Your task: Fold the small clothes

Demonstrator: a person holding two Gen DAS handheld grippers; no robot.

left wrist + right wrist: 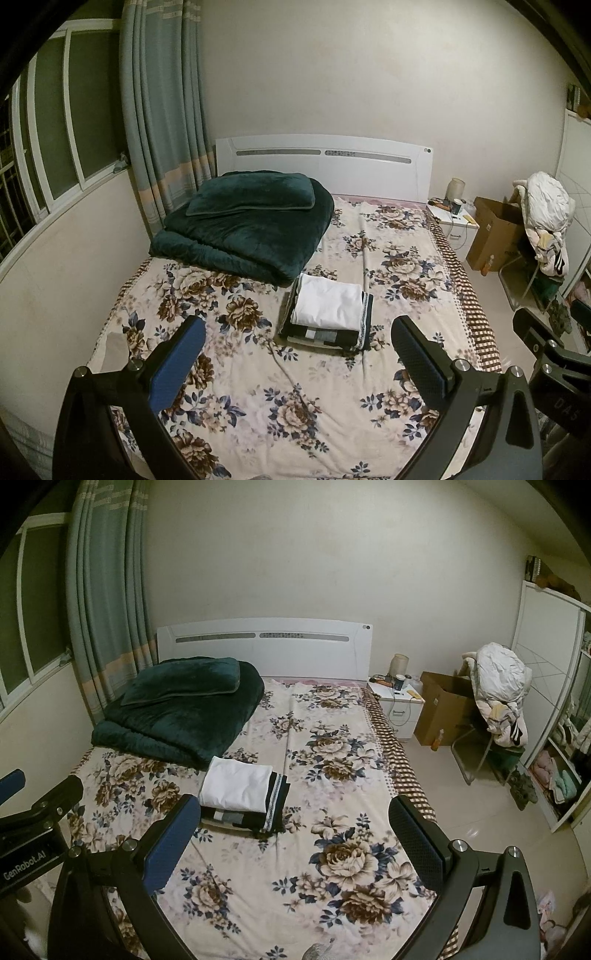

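While both hang above the near end of the floral bed [258,406], the left gripper [297,334] and right gripper [295,812] gape wide, holding nothing. Mid-bed lies the folded stack [327,314], soft white cloth topmost. Beyond the stack sits a plush dark-green quilt [243,229]; right of the bed, a cardboard box [443,709], contents unseen.

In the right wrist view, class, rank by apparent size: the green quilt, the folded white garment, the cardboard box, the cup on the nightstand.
1. Green quilt
2. Folded white garment
3. Cardboard box, partly hidden by the chair and farther away, so its place next to the garment is unsure
4. Cup
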